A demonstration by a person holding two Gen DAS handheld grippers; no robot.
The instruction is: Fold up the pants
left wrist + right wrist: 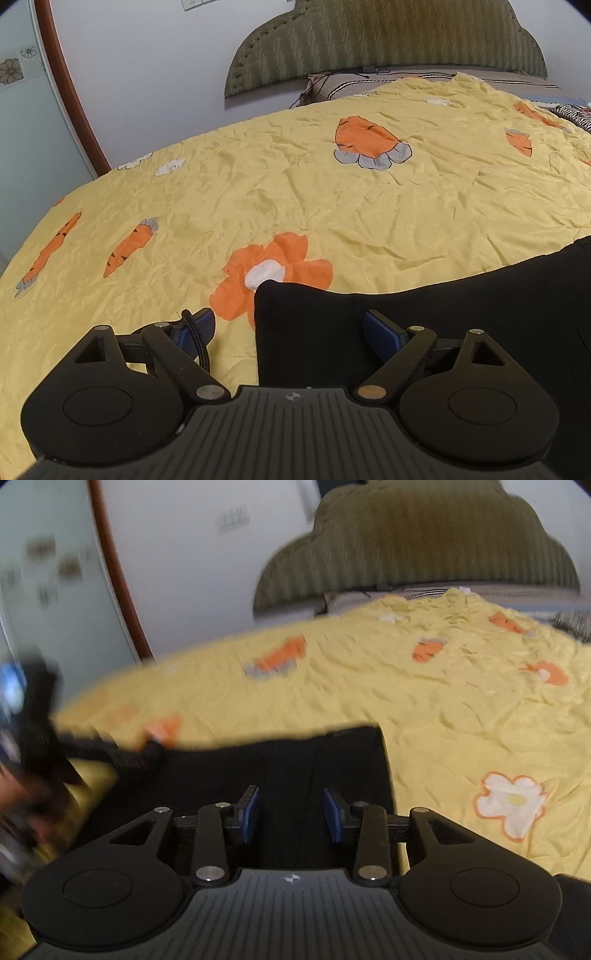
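Note:
Black pants (461, 306) lie flat on the yellow bed cover, filling the lower right of the left wrist view. My left gripper (288, 326) is open wide over their near left corner: the left finger (197, 326) is above bare cover, the right finger (380, 332) above the black cloth. In the blurred right wrist view the pants (295, 760) run from the centre to the left. My right gripper (291, 810) hovers over them with its blue pads partly apart and no cloth visibly pinched between them. A blurred dark gripper and a hand (26, 786) show at the left edge.
The yellow bed cover (258, 192) with orange carrots and flowers spreads widely beyond the pants. A green padded headboard (388, 40) and a pillow (351, 86) are at the far end. A brown door frame (70, 92) stands left. A striped item (576, 116) lies far right.

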